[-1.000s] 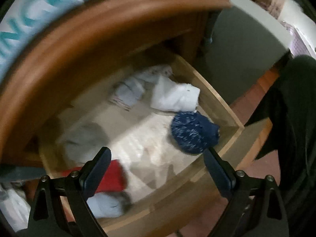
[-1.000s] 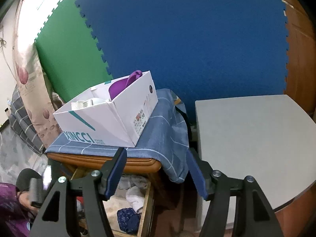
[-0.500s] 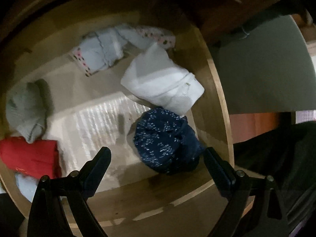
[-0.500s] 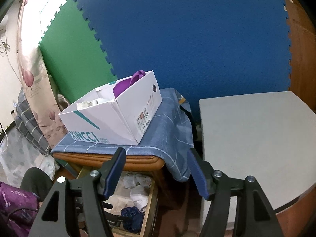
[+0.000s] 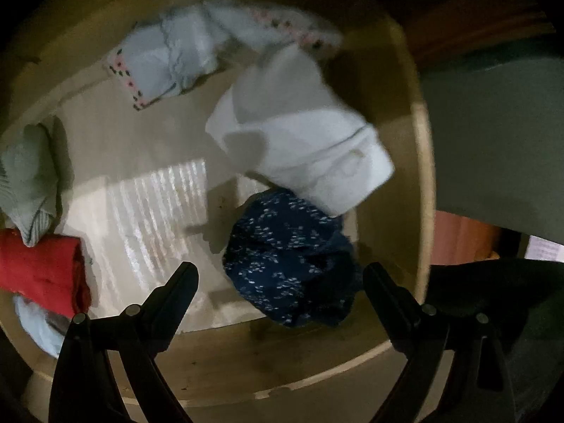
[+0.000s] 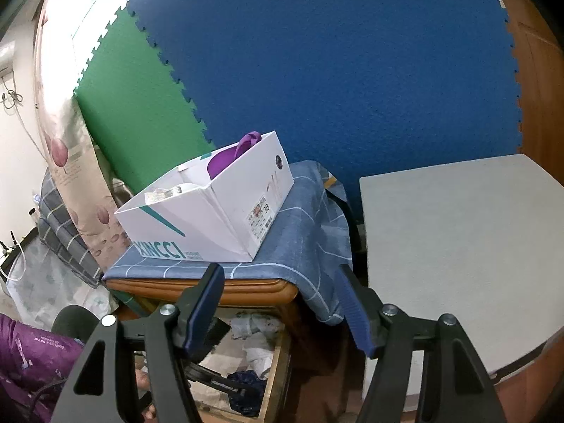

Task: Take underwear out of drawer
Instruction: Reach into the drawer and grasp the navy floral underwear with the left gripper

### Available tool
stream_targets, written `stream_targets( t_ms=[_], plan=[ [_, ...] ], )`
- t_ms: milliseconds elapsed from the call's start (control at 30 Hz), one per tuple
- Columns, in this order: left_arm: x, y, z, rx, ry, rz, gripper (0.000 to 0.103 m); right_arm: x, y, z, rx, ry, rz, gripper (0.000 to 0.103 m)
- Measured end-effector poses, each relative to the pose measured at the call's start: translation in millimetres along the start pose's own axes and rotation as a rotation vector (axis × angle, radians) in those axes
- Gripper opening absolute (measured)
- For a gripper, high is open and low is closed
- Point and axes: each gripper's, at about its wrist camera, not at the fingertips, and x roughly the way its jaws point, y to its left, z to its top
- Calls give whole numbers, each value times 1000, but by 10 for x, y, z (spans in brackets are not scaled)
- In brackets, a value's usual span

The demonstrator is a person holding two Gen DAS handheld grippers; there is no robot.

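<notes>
with the drawer (image 5: 421,190) pulled out, left gripper (image 5: 278,275) hangs over it, jaws spread wide and empty, the navy underwear (image 5: 289,261) lying between them near the front right corner. nothing lifted yet; grasp and removal both remain. right gripper (image 6: 282,303) also open, holding nothing, up level with the box (image 6: 211,218), well apart.

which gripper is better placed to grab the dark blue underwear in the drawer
Left. The left gripper is open inside the drawer, its fingers straddling the dark blue underwear. The right gripper is open too, but up at the shoe box.
</notes>
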Motion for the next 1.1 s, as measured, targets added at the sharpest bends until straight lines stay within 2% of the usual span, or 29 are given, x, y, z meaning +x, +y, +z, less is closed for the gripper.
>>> stream_targets(
  t_ms=[133, 200, 267, 333, 433, 533, 567, 600, 633, 733, 833, 933, 1100],
  plan=[
    [104, -21, 72, -22, 38, 11, 93, -4, -12, 0, 5, -1, 7, 67],
    [193, -33, 95, -25, 80, -11, 91, -4, -20, 0, 9, -1, 9, 67],
    [278, 1, 168, -36, 96, -37, 81, -3, -25, -3, 11, 1, 9, 67],
    [345, 59, 185, -72, 116, -68, 61, 1, -27, -3, 13, 3, 9, 67],
    [374, 100, 199, -99, 117, -91, 61, -1, -28, -4, 13, 3, 10, 68],
    [406, 77, 202, -83, 117, -77, 59, -2, -28, -6, 14, 4, 8, 69],
    [385, 69, 213, -82, 112, -74, 56, 1, -29, -7, 14, 7, 7, 69],
    [369, 67, 205, -81, 91, -76, 43, 4, -32, -7, 14, 8, 6, 69],
    [328, 30, 155, -73, 79, -80, 34, 7, -31, -10, 13, 10, 4, 69],
    [194, 45, 87, -42, 26, -76, 25, 16, -37, -12, 15, 15, -1, 69],
    [99, 53, -41, -25, -34, -73, 24, 16, -59, -13, 24, 14, 2, 69],
    [2, 136, -210, -47, -75, -123, 23, 19, -84, -13, 34, 13, 3, 69],
    [-291, 232, -466, -24, -168, -156, 24, 45, -74, -11, 33, 19, -3, 69]
  ],
)
